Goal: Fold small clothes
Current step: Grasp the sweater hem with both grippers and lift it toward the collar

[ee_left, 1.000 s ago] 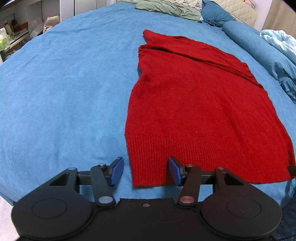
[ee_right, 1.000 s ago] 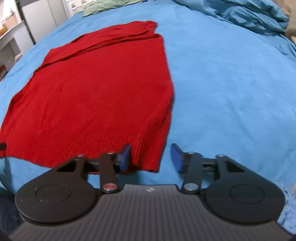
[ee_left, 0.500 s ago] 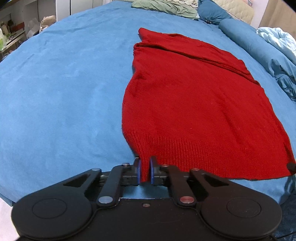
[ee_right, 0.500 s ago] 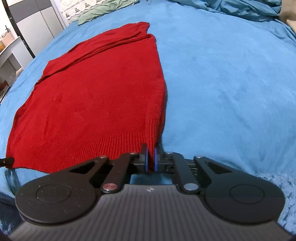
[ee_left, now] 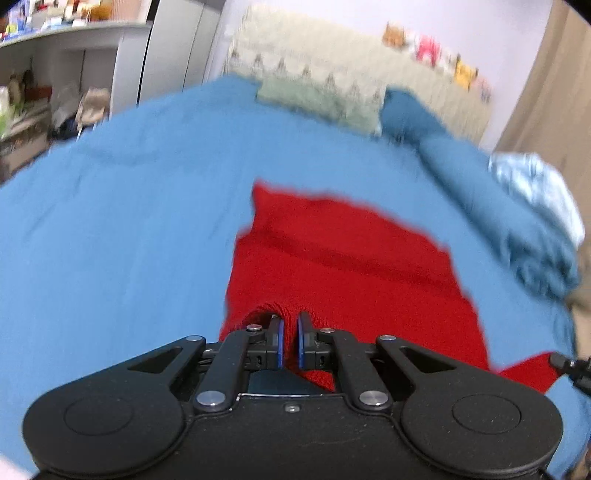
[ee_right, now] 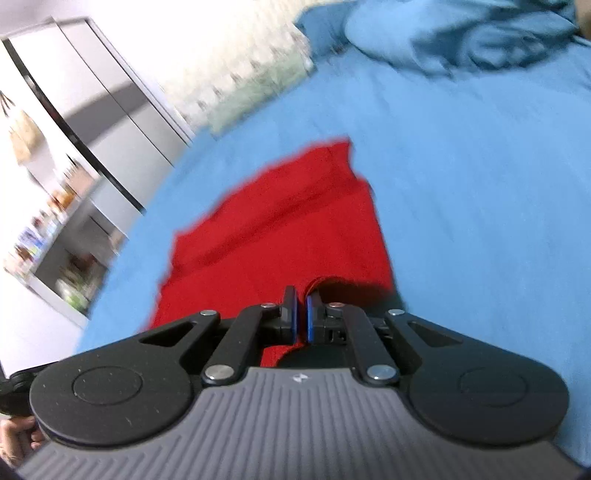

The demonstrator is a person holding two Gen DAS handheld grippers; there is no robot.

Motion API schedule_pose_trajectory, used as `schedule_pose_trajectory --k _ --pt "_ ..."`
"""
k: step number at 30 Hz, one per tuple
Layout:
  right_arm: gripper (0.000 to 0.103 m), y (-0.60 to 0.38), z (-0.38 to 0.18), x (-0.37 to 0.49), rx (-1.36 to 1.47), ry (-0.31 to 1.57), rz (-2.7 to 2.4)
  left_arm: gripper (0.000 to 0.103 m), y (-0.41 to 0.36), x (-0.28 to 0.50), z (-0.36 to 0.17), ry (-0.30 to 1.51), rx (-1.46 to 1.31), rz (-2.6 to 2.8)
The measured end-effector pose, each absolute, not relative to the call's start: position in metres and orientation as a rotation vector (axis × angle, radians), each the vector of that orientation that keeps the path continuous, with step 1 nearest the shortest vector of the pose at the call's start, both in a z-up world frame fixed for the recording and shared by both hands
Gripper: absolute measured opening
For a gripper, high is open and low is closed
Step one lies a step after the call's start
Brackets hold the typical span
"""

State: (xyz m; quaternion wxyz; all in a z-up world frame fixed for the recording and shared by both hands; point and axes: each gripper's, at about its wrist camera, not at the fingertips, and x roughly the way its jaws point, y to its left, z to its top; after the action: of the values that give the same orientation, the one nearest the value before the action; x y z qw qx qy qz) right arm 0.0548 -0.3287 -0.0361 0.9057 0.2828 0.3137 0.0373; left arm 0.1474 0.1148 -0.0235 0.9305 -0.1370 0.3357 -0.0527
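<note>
A red knit sweater point(ee_left: 343, 258) lies on the blue bedspread point(ee_left: 110, 240); it also shows in the right wrist view point(ee_right: 280, 225). My left gripper point(ee_left: 290, 332) is shut on the sweater's left hem corner and holds it raised above the bed. My right gripper point(ee_right: 301, 310) is shut on the right hem corner, also lifted. The hem hangs between the two grippers, and the far, collar end of the sweater rests on the bed. Both views are blurred by motion.
Pillows point(ee_left: 321, 99) and a headboard sit at the far end of the bed. A rolled blue duvet point(ee_left: 509, 221) lies along the right side, also in the right wrist view point(ee_right: 461, 33). A wardrobe point(ee_right: 110, 122) and shelves point(ee_left: 33, 110) stand to the left.
Both grippers closed on the hem corners, then lifted them and carried them forward over the sweater toward the collar end. The views now tilt up to show the headboard.
</note>
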Motion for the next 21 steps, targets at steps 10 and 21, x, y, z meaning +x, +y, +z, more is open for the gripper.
schedule_pose_trajectory --k 10,21 --pt "0.02 -0.372 0.009 0.289 0.682 0.565 0.093 0.007 0.085 0.383 0.009 0.63 -0.245 -0.04" --pt "0.02 -0.382 -0.122 0.44 0.669 0.64 -0.031 0.007 0.086 0.508 -0.111 0.72 -0.322 0.039"
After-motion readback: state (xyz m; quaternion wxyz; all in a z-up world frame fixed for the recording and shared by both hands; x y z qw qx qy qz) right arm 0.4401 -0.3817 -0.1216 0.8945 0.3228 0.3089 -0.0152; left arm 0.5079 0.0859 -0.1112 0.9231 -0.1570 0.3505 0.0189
